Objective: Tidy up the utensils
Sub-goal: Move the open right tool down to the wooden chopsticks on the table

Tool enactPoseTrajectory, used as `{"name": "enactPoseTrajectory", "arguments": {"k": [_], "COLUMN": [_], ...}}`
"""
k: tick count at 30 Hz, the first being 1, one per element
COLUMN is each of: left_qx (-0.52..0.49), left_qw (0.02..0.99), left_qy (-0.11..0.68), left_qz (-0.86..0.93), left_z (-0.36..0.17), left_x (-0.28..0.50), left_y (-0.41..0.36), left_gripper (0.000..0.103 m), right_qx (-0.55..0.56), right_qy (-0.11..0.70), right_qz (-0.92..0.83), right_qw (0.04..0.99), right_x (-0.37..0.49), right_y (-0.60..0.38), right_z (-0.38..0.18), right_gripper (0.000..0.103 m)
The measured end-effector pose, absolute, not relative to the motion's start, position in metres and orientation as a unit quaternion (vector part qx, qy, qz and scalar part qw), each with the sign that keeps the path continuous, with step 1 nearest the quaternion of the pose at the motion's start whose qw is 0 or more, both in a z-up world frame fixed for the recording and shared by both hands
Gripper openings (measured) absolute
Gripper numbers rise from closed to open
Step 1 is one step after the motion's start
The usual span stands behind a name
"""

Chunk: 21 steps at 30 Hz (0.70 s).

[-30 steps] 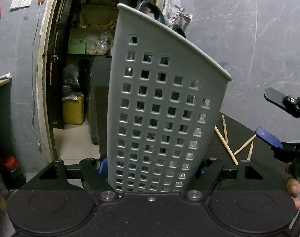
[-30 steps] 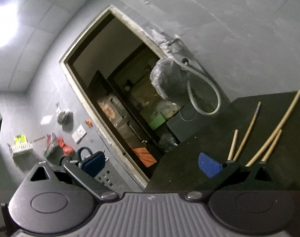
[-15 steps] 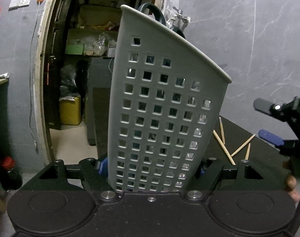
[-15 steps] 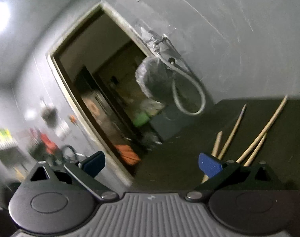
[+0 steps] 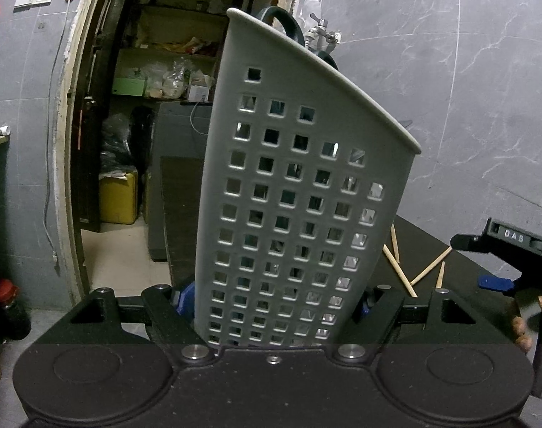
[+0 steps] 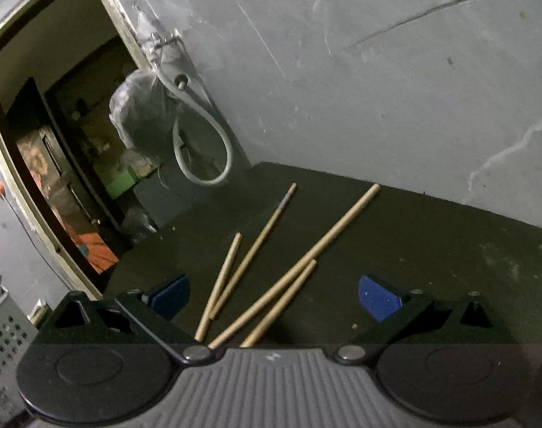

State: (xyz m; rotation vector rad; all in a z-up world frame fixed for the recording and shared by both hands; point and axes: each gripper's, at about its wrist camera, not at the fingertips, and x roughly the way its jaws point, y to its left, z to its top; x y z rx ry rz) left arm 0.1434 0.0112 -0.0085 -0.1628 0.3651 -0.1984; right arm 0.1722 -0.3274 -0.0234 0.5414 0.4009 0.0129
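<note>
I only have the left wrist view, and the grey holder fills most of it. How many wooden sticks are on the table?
Observer: Four wooden sticks lie on the dark table, fanned out and converging toward the right hand-held gripper.
Operator: Is the right hand-held gripper holding any of them?
Observer: No. Its jaws stand wide open, the blue pads either side of the sticks and touching none.
Operator: Is my left one gripping the holder properly?
Observer: Your own view shows that best: the left hand-held gripper is shut on the perforated grey holder. The right wrist view shows only the holder's corner at its left edge.
</note>
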Motion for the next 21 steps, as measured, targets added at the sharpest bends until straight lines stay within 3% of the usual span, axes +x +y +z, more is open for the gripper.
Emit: {"name": "enactPoseTrajectory", "arguments": {"k": [21], "left_qx": [-0.078], "left_qw": [0.976], "left_qy": [0.181], "left_qz": [-0.096], "left_z": [-0.009], "left_x": [0.144], "left_y": [0.011], "left_gripper": [0.078], "right_qx": [0.076], "right_qy": [0.252], "right_qz": [0.035], "right_qw": [0.964], "right_x": [0.159], "right_y": [-0.305], "right_z": [-0.017], "right_gripper": [0.103]}}
